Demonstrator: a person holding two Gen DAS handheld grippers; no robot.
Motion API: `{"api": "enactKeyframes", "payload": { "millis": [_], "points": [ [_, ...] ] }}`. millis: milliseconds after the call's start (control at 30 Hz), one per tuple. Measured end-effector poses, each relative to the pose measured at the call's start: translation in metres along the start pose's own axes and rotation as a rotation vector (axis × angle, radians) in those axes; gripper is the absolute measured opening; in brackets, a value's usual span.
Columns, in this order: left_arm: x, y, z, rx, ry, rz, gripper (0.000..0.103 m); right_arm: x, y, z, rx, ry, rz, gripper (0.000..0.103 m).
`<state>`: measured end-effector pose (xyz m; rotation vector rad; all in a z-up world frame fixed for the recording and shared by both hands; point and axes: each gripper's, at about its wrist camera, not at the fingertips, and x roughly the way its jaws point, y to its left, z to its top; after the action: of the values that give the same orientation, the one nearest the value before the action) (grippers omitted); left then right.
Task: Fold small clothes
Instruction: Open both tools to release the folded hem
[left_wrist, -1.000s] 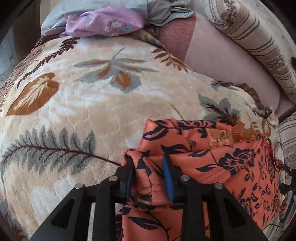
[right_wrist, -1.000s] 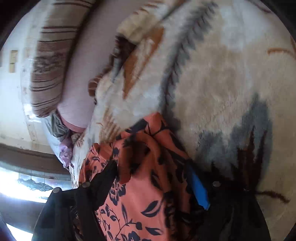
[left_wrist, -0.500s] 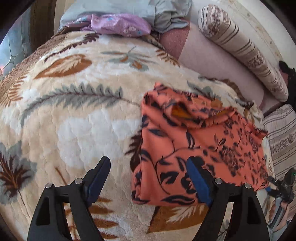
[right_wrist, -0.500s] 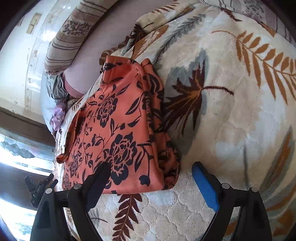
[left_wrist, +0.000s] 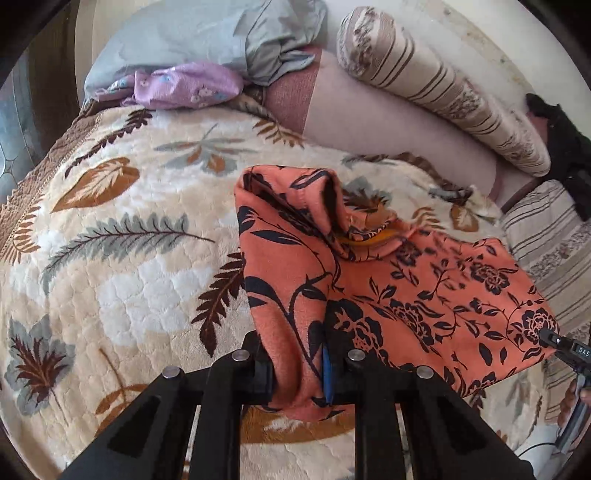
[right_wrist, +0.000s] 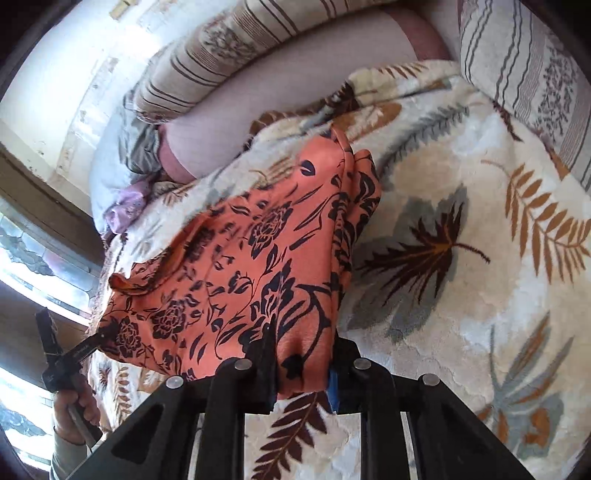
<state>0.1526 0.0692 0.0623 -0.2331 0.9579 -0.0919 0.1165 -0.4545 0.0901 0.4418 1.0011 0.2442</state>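
Garment (left_wrist: 388, 288) lies on the blanket (left_wrist: 129, 258), near edge between the closed fingers of the left gripper (left_wrist: 299, 369); opposite near corner pinched in the right gripper (right_wrist: 303, 373). Behind the garment: bolster (left_wrist: 436, 85) on the mattress (left_wrist: 388, 129), along the blanket's far edge. Far left of the bolster, a small cloth (left_wrist: 184, 85) lies before a pillow (left_wrist: 184, 40).

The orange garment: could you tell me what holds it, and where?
Both tongs, left and right, pinch the orange garment at its two near corners.
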Motion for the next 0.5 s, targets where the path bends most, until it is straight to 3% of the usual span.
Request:
{"api": "enactKeyframes", "payload": {
  "millis": [100, 167, 233, 267, 300, 333, 367, 500],
  "points": [
    [-0.042, 0.001, -0.034, 0.033, -0.01, -0.053, 0.022, -0.044, -0.008, -0.037, 0.024, 0.002, 0.043, 0.021],
    [-0.041, 0.01, -0.07, 0.04, 0.029, -0.051, 0.041, -0.047, -0.029, -0.078, 0.082, 0.047, 0.055, 0.029],
    [-0.015, 0.026, -0.111, 0.048, 0.109, 0.026, 0.053, -0.028, -0.059, -0.126, 0.127, 0.153, 0.006, 0.075],
    [0.002, 0.036, -0.127, 0.045, 0.182, 0.08, 0.053, -0.016, -0.076, -0.148, 0.164, 0.225, -0.049, 0.093],
    [0.012, 0.047, -0.139, 0.017, 0.227, 0.084, 0.054, -0.011, -0.089, -0.166, 0.205, 0.27, -0.069, 0.093],
    [0.002, 0.054, -0.143, -0.019, 0.156, 0.039, 0.055, -0.019, -0.094, -0.173, 0.207, 0.232, -0.035, 0.093],
    [-0.007, 0.057, -0.142, -0.05, 0.126, 0.041, 0.055, -0.03, -0.096, -0.173, 0.206, 0.194, -0.031, 0.091],
    [-0.023, 0.057, -0.124, -0.074, 0.076, 0.073, 0.054, -0.068, -0.094, -0.145, 0.192, 0.051, -0.026, 0.092]
  ]
}}
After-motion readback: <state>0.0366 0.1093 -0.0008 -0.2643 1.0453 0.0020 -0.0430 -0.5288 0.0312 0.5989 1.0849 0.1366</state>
